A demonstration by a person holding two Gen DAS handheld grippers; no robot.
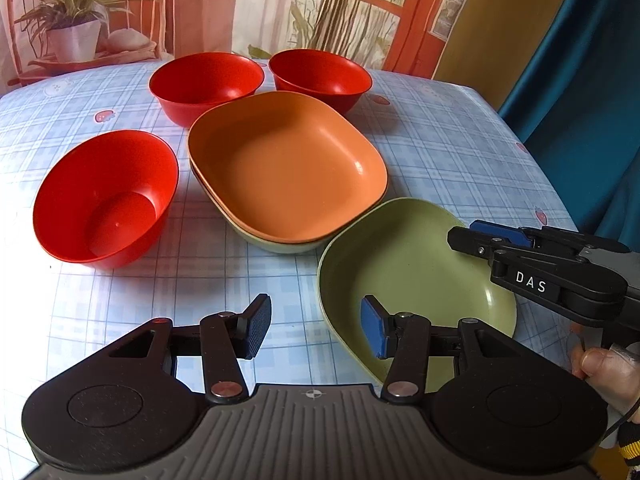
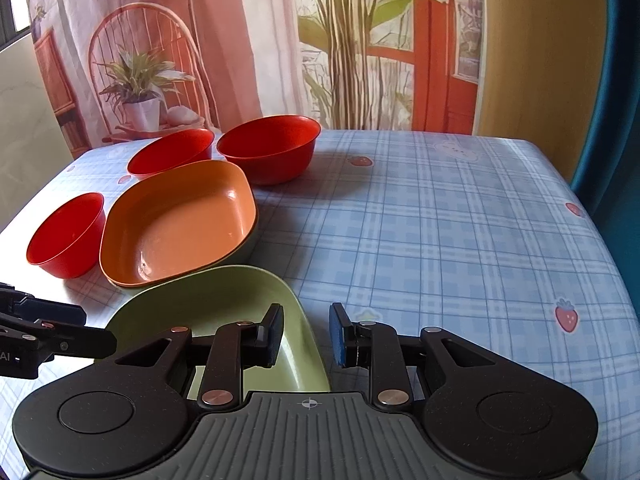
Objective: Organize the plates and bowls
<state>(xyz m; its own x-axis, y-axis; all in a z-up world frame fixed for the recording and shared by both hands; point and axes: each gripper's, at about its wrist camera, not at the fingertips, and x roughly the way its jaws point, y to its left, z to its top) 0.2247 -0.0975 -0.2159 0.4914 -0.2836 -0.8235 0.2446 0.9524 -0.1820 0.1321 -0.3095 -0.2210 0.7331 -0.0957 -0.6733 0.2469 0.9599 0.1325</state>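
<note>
Partly done, by my reading: the orange plate (image 1: 288,164) sits nested on a stack mid-counter (image 1: 440,140), while the green plate (image 1: 404,264) lies loose beside it and three red bowls (image 1: 106,200) stand apart — unstacked. Both left tongs (image 1: 316,326) and right tongs (image 2: 306,334) gape, holding nothing.

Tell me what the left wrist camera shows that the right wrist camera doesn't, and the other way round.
Only the left wrist view shows a green dish edge under the orange dish, and the person's hand on the right gripper. Only the right wrist view shows the bare right half of the tablecloth, with the right gripper straddling the green dish rim. Both show three red bowls, the orange dish, the loose green dish and the backdrop.
</note>
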